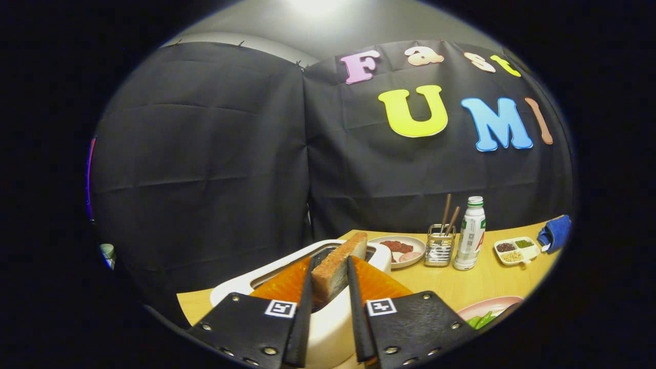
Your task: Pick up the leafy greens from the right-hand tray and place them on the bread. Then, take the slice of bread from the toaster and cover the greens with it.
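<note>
Now gripper (330,279) clamps bread (338,266) btwn fingers (307,287); over toaster (328,318)

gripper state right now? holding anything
gripper: closed on the toasted brown slice of bread, one finger on each side, the slice still partly down in the white toaster.

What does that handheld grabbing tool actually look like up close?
The gripper has two flat, wedge-shaped jaws with a thin pad strip along each inner edge. Each carries a plate fastened with round metal screws and a small square coded marker. The jaws press both faces of the bread slice in the toaster.
</note>
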{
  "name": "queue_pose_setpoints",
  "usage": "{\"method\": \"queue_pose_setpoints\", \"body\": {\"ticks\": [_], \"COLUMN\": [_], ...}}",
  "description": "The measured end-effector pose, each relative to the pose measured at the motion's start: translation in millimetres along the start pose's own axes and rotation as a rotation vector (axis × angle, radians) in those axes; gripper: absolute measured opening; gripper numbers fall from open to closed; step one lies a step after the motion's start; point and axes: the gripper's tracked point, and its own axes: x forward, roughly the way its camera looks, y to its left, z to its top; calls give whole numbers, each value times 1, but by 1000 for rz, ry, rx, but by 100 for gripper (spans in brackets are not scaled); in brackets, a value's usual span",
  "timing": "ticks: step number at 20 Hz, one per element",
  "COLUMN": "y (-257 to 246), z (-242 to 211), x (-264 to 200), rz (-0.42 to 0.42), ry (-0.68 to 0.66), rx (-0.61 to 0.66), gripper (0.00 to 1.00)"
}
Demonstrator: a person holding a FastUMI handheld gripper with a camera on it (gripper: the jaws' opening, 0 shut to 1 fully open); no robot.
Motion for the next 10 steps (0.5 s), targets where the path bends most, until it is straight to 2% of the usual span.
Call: {"method": "queue_pose_setpoints", "body": {"ticks": [1, 3, 4, 10], "y": [1, 3, 4, 4], "z": [1, 6, 3, 35], "x": [-2, -9, -3, -14], "rz": [2, 0, 5, 50], "ry": [-2, -7, -5, -55], "rx": [0, 7, 12, 77], "gripper": [20, 20, 4, 3]}}
